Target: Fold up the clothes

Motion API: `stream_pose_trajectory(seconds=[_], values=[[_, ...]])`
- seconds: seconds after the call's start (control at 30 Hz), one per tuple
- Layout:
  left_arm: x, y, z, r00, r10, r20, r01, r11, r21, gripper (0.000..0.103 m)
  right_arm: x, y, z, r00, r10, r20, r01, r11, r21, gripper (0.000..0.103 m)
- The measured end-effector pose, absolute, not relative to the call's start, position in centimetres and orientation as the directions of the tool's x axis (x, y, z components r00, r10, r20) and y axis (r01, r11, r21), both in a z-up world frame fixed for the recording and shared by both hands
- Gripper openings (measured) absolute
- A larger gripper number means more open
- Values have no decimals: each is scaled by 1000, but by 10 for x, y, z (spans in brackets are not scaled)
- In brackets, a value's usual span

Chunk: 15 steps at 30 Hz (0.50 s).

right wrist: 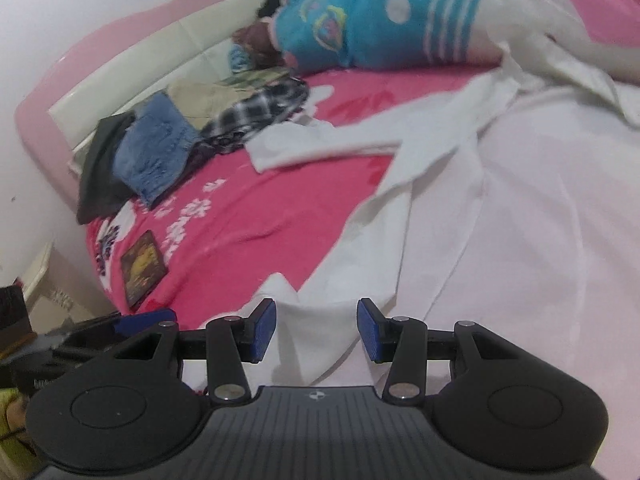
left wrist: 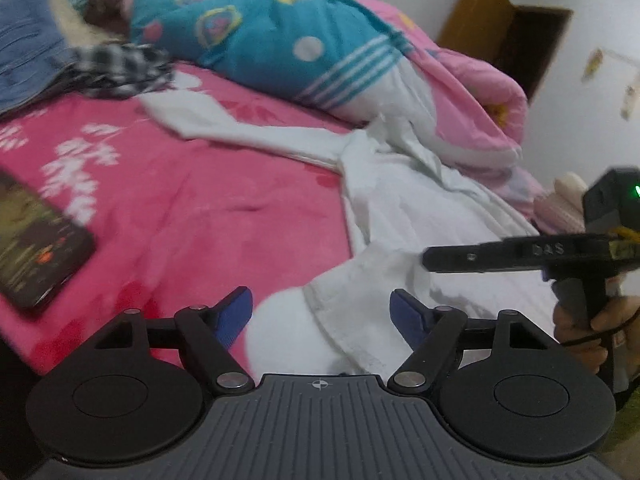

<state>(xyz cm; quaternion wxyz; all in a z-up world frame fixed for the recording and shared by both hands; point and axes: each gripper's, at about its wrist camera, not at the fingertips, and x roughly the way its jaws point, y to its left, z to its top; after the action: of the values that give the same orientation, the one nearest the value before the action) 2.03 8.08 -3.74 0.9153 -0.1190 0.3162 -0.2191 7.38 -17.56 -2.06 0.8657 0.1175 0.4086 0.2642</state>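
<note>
The white shirt (left wrist: 404,208) lies spread on the pink bed (left wrist: 208,216), filling the right side of both pictures. The left claw (left wrist: 322,312) and right claw (right wrist: 316,330) are both open, over its bottom edge.

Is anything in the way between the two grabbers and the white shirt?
Nothing visible. The white shirt lies right in front of the open left gripper and open right gripper; the phone sits off to the side.
</note>
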Motion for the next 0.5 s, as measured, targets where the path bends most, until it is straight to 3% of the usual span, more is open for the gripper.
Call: stream_pose_trajectory(seconds=[0.13, 0.23, 0.37, 0.5], values=[[30, 61, -42, 689, -524, -501, 453, 850, -267, 76, 68, -190, -29, 539, 560, -629, -268, 822, 502, 47], [37, 48, -50, 644, -543, -539, 525, 826, -206, 71, 61, -206, -34, 544, 568, -618, -205, 804, 558, 47], [31, 43, -50, 625, -560, -544, 557, 808, -192, 38, 49, -225, -35, 572, 542, -616, -147, 806, 573, 47], [9, 36, -39, 650, -576, -496, 586, 795, -157, 19, 40, -243, -43, 599, 553, -579, -96, 768, 634, 47]])
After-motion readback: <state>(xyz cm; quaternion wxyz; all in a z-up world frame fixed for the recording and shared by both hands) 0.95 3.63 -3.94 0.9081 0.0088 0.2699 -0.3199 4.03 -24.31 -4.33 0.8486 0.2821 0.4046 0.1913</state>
